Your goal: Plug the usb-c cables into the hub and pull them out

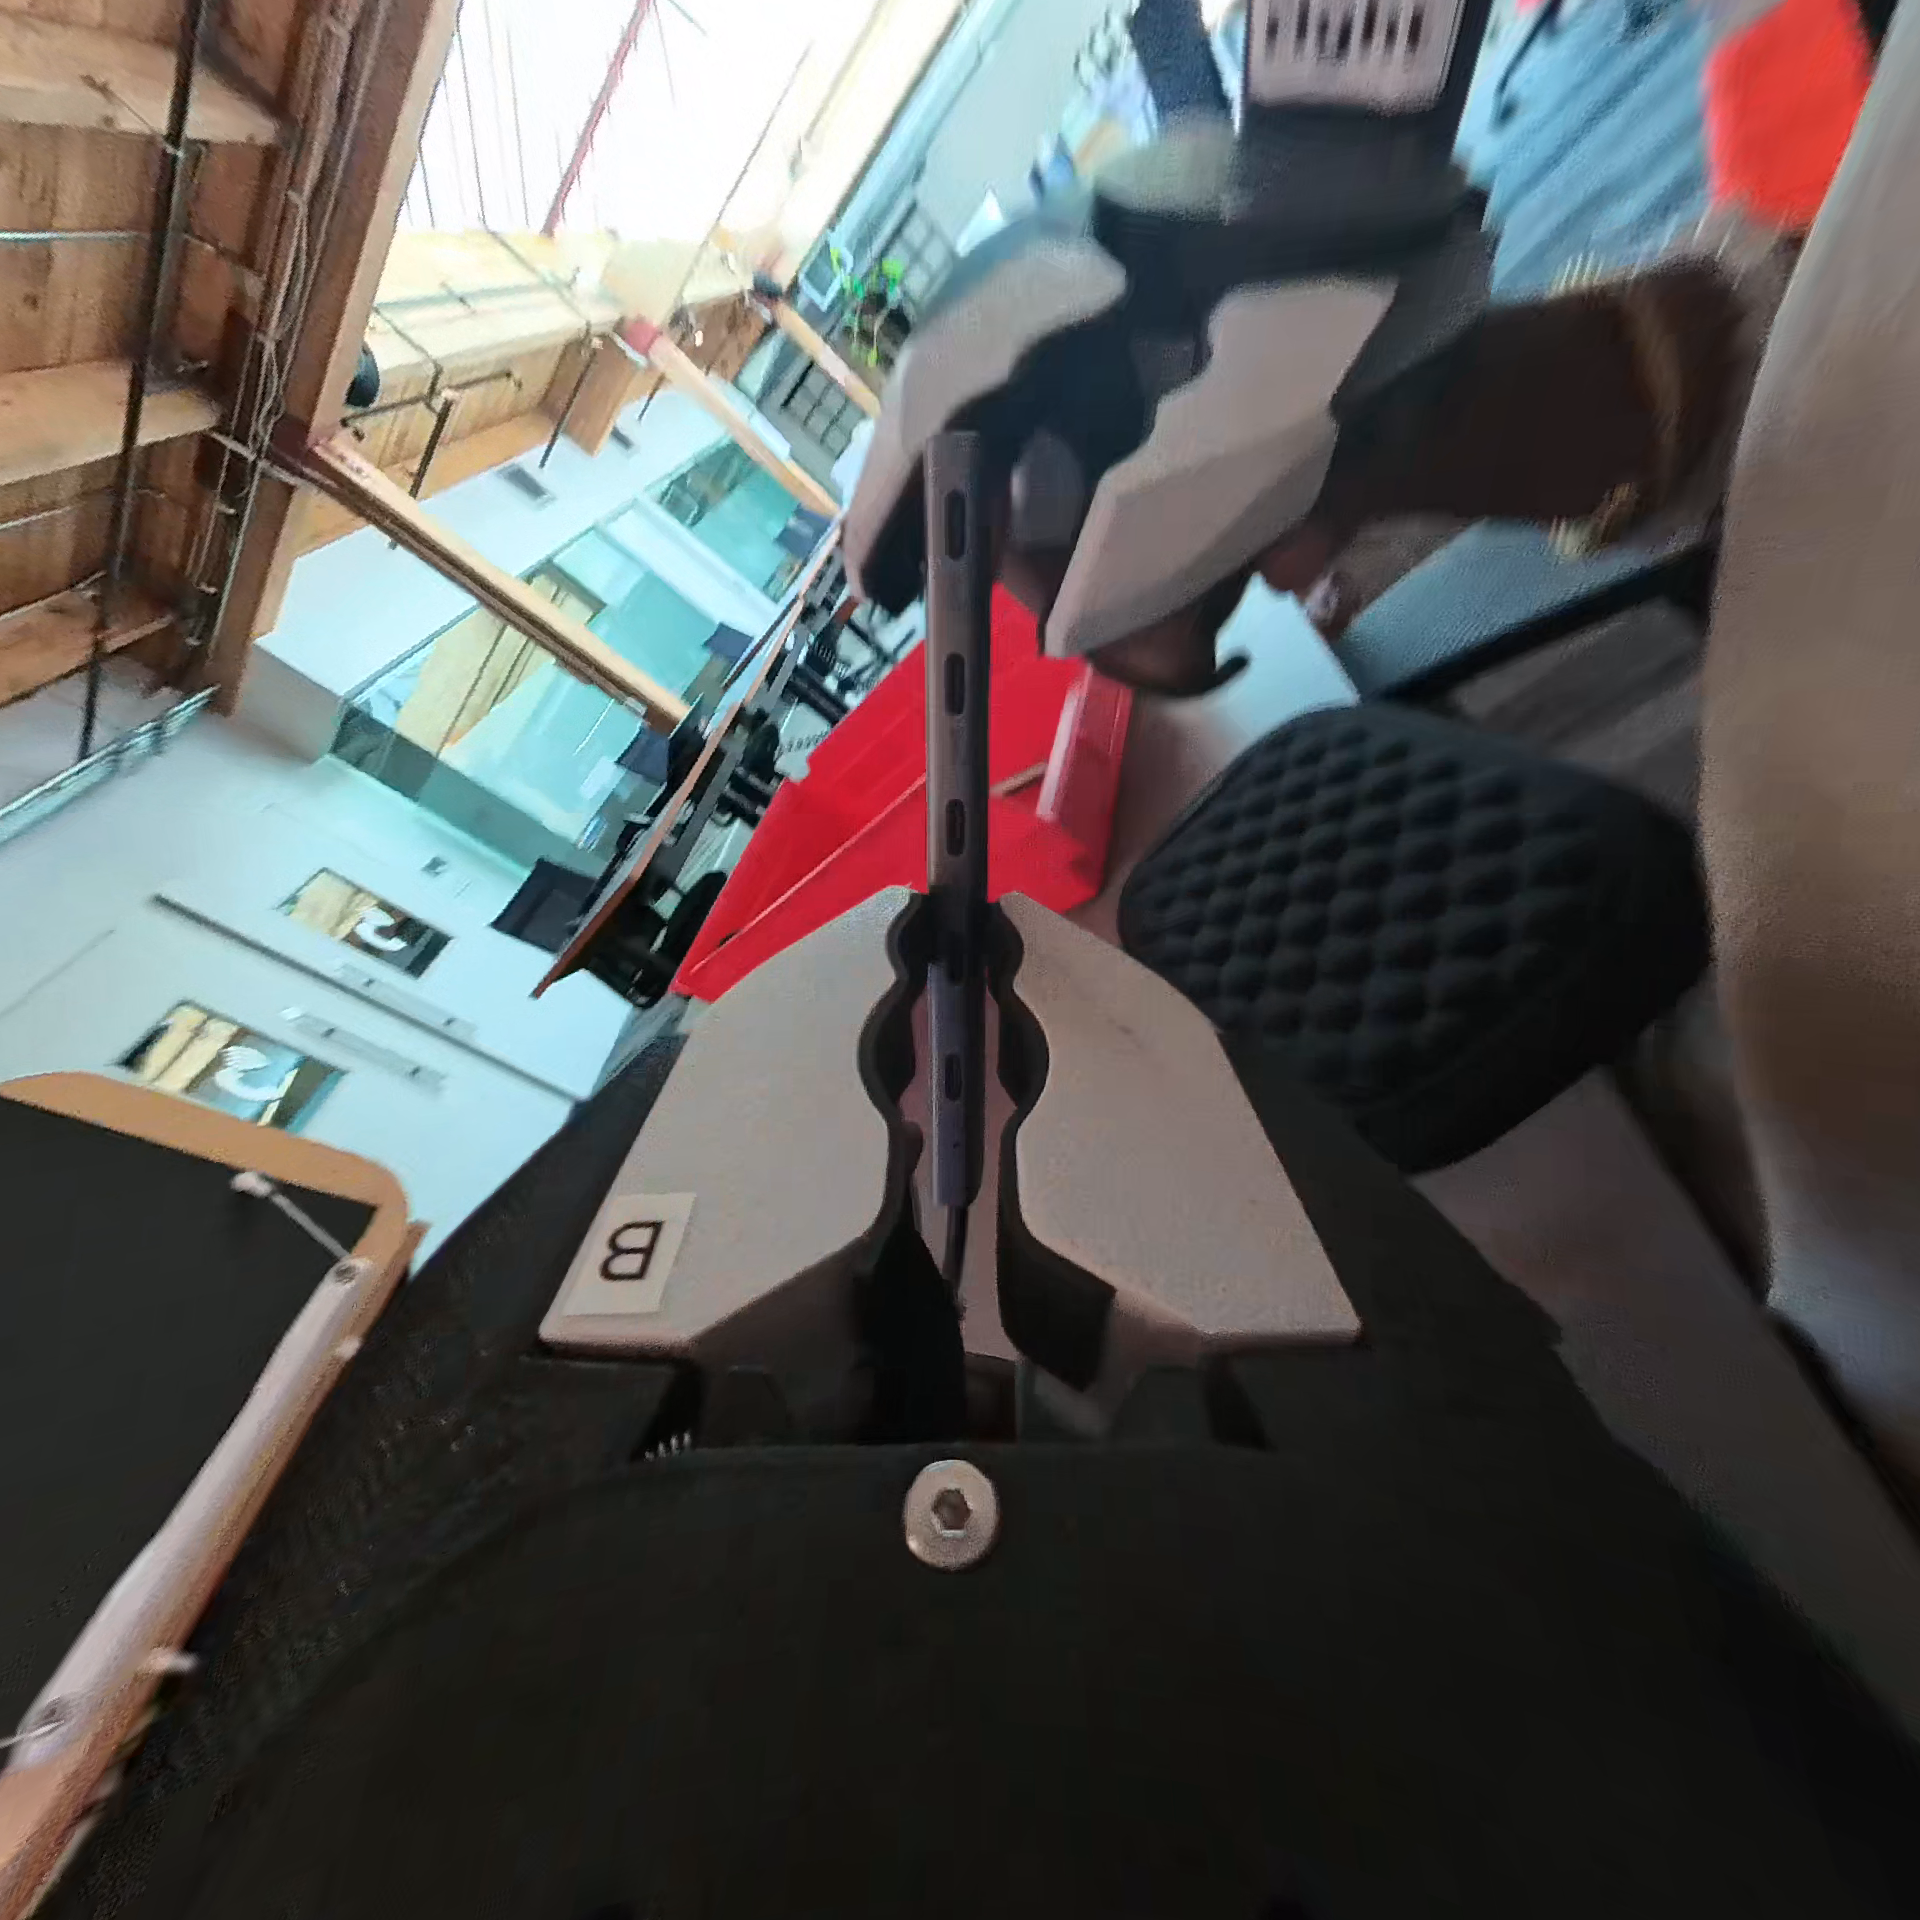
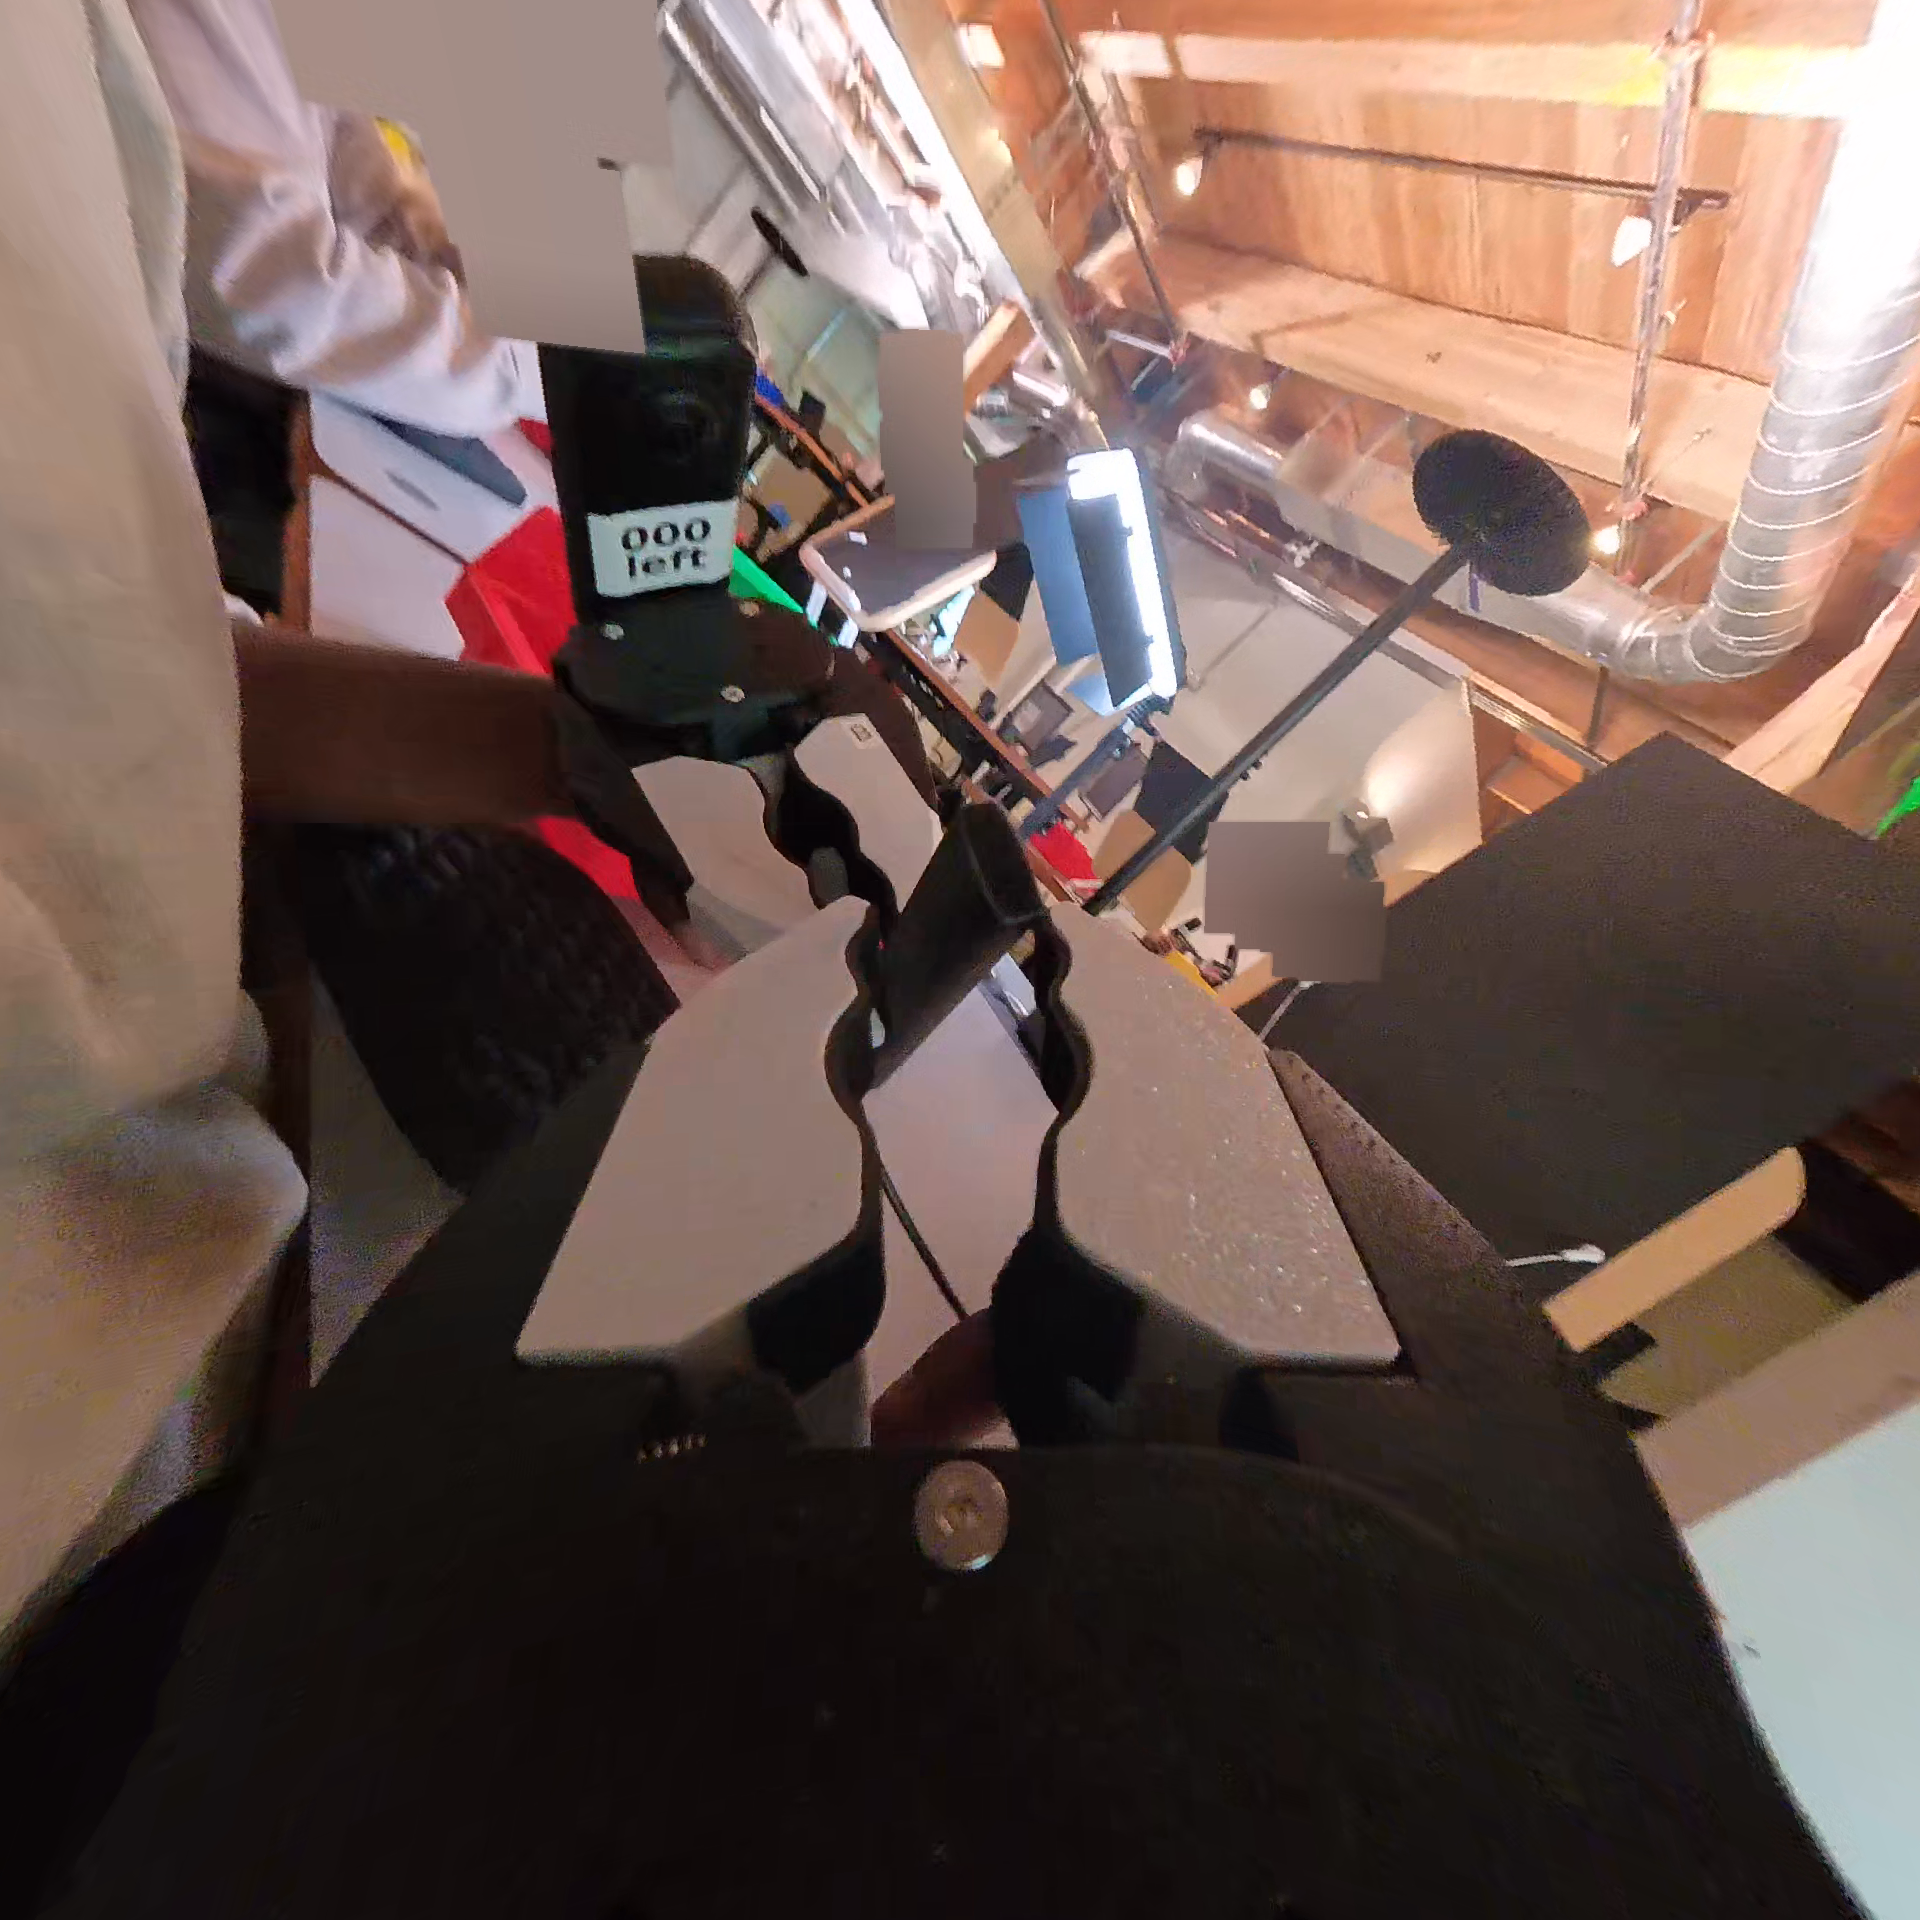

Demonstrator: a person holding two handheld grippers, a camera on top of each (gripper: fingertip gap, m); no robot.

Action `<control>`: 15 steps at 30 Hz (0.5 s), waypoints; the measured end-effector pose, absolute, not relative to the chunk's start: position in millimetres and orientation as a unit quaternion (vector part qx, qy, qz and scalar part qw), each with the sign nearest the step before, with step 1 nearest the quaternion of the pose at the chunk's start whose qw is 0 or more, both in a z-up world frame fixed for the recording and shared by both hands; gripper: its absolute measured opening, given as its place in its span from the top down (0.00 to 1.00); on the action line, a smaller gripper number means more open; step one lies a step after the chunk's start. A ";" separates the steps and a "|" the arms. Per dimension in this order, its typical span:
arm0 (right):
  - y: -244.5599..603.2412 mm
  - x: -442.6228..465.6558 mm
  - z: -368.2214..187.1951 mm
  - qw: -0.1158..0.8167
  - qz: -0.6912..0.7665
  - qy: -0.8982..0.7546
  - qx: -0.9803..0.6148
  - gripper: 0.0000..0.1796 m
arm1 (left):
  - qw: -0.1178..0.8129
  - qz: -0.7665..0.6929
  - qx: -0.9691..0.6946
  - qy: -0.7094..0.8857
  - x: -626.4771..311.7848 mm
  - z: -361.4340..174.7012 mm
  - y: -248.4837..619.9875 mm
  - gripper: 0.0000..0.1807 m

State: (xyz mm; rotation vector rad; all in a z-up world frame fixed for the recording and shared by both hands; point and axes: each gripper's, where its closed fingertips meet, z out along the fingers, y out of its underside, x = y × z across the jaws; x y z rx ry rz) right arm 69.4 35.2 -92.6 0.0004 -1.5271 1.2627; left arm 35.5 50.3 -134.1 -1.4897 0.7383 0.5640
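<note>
L gripper (image 1: 954,914) jaws clamp 1 hub (image 1: 954,665); R gripper (image 2: 961,925) wider around it.

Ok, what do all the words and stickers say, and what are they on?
I won't read writing out, only where it is.
White sticker: on the left gripper, on its finger.
White label: on the left gripper's black camera mount.
Striped tag on the right gripper: too blurred.

The hub's (image 1: 954,727) near end is buried between the fingers of the left gripper (image 1: 954,914), and its far end is lost behind the right gripper (image 1: 997,582), which is smeared by motion. In the right wrist view the hub (image 2: 961,925) is dark, its ports unreadable. The thin cable (image 2: 914,1236) below the hub vanishes behind the right gripper's fingers (image 2: 727,1143).
</note>
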 end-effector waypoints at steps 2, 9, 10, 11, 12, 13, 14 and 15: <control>38.3 67.3 -98.8 0.566 0.473 -0.675 0.003 0.82 | 0.618 0.265 -0.659 0.336 31.6 -142.0 50.7 0.94; 41.5 52.3 -133.9 0.576 0.312 -0.755 0.017 0.92 | 0.585 0.289 -0.674 0.346 22.4 -157.7 53.1 0.94; 41.7 51.2 -135.8 0.576 0.306 -0.758 0.019 0.93 | 0.590 0.291 -0.675 0.335 19.7 -155.9 53.5 0.93; 42.3 49.7 -136.0 0.585 0.298 -0.754 0.024 0.94 | 0.600 0.294 -0.674 0.316 15.8 -151.7 54.0 0.92; 44.3 47.0 -135.7 0.598 0.286 -0.749 0.024 0.95 | 0.613 0.295 -0.672 0.293 11.1 -146.2 53.8 0.92; 49.3 42.3 -135.1 0.615 0.265 -0.742 0.019 0.95 | 0.626 0.296 -0.670 0.266 4.8 -140.0 52.5 0.89; 56.5 36.5 -136.9 0.632 0.234 -0.739 0.016 0.95 | 0.640 0.299 -0.667 0.235 -3.7 -132.8 50.1 0.86; 64.4 30.5 -141.7 0.643 0.199 -0.740 0.014 0.95 | 0.655 0.304 -0.662 0.202 -13.1 -125.3 46.4 0.84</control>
